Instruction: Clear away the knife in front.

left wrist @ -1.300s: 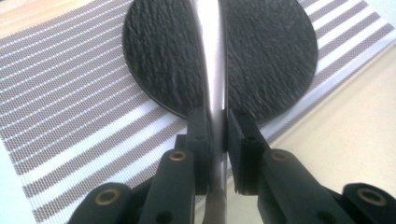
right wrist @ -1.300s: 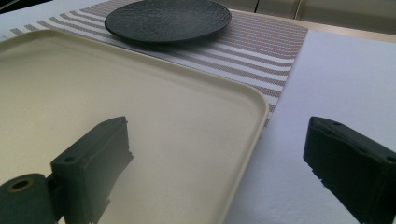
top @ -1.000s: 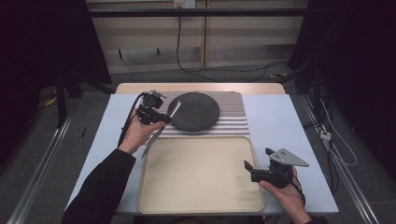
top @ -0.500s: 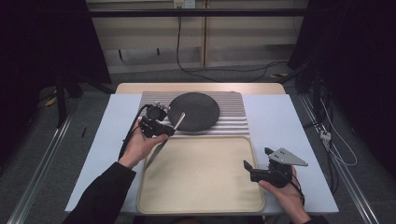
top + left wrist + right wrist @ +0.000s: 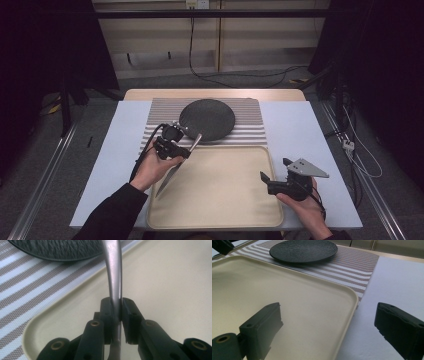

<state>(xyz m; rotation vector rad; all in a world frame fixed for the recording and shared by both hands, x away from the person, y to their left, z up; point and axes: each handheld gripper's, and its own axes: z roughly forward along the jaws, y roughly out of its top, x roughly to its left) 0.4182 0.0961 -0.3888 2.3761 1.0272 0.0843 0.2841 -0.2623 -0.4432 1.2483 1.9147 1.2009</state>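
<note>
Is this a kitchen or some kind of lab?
Probably a lab set up like a dining table. The striped placemat, dark plate and beige tray look like mealtime, but cables trail over a bare floor with black curtains around.

Left claw (image 5: 186, 145), clamped on a slim silver metal utensil handle (image 5: 194, 144), has travelled from beside the left edge of the round black textured plate (image 5: 207, 119) back toward the person and slightly lower. Earlier it sat over the grey-and-white striped placemat (image 5: 150, 131), level with the plate's middle. Now it hangs at the far left corner of the cream rectangular plastic tray (image 5: 220, 187). The plate lies ahead of the claw tips and apart from them. The utensil came along; its long end slants down over the tray's left rim.
</note>
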